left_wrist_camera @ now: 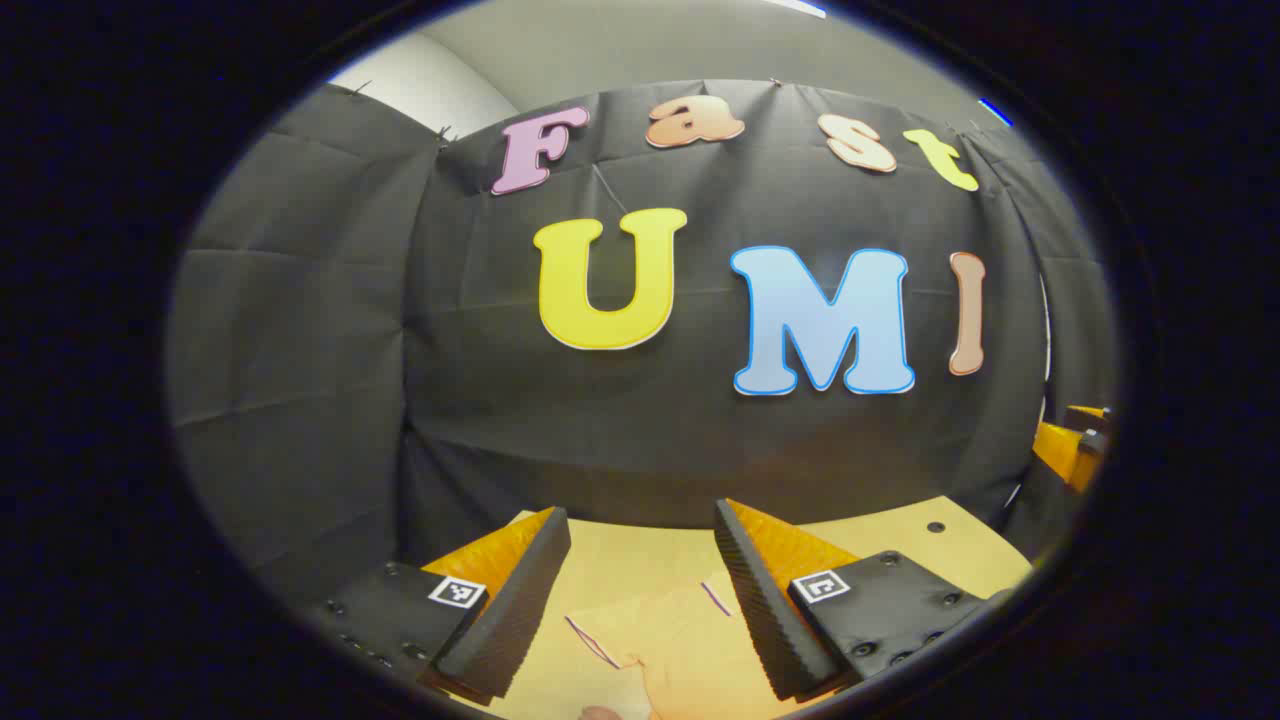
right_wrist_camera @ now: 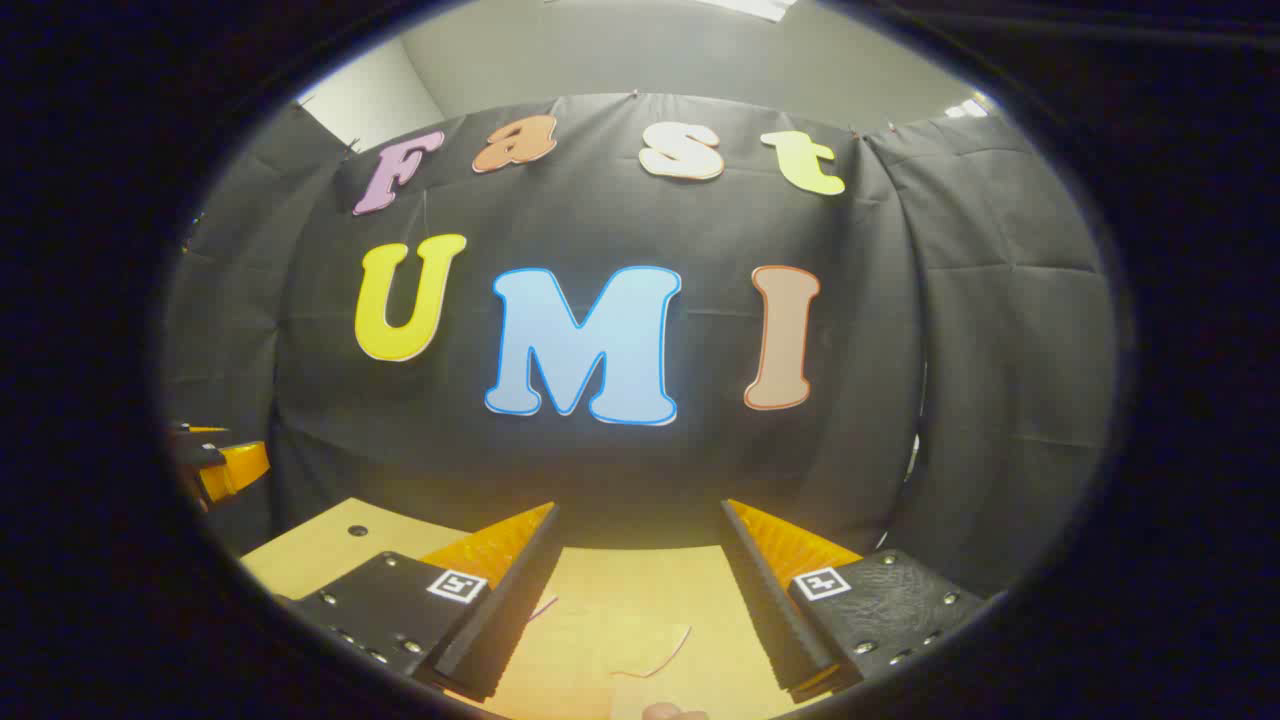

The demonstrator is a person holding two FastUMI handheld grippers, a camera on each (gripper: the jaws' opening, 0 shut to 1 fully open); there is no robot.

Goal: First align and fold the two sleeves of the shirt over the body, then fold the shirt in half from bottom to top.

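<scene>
Left gripper view: left gripper point(left_wrist_camera: 640, 600) held level above bench point(left_wrist_camera: 900, 545), facing booth wall, jaws wide apart, nothing between them; likely poised before descent to shirt point(left_wrist_camera: 680, 640), lying flat on bench just below and ahead of fingers; right gripper point(left_wrist_camera: 1075, 445) at view's right edge, well apart. Right gripper view: right gripper point(right_wrist_camera: 640, 595) likewise spread wide, empty, above shirt point(right_wrist_camera: 620, 650); shirt pale, near bench colour, thin dark trim along edges; sleeves apparently not yet folded.

Booth wall point(left_wrist_camera: 620, 440) close beyond table point(left_wrist_camera: 900, 540)
</scene>
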